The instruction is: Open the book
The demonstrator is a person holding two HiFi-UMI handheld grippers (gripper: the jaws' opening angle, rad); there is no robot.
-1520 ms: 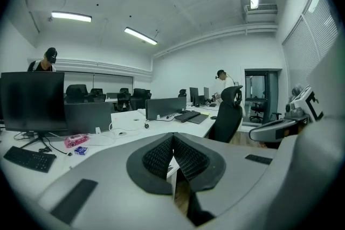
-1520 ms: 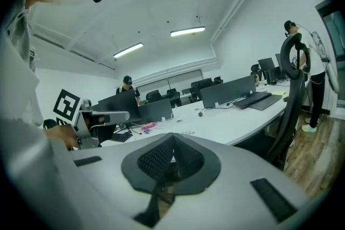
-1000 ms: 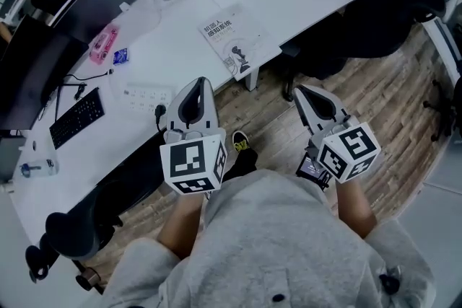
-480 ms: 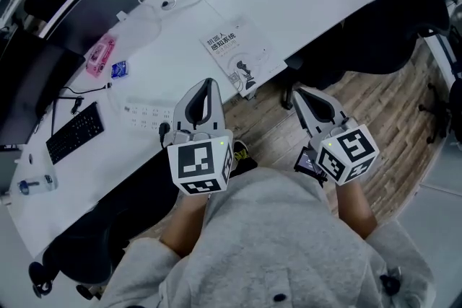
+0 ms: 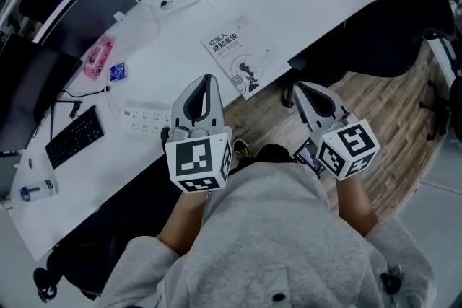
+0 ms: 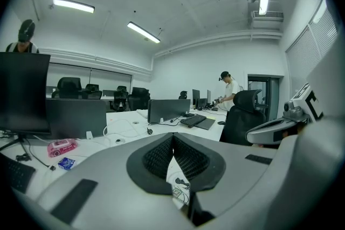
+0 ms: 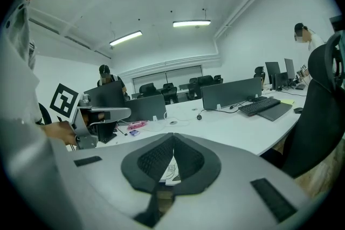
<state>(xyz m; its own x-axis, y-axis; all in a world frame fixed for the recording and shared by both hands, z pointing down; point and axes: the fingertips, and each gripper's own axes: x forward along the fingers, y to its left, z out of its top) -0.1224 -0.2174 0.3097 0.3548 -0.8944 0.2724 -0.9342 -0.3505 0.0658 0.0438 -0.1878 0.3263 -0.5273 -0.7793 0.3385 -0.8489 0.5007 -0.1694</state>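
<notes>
White office table [image 5: 303,0], closed book [image 5: 238,54] at its edge just ahead of both grippers, left gripper [image 5: 205,83] jaws together, empty, right gripper [image 5: 299,90] jaws together, empty

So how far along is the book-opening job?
Nothing is done yet: the book lies closed near the white desk's edge. In hand: nothing; the left gripper and right gripper are both shut, empty, short of the book. Left: reach it and lift the cover.
</notes>
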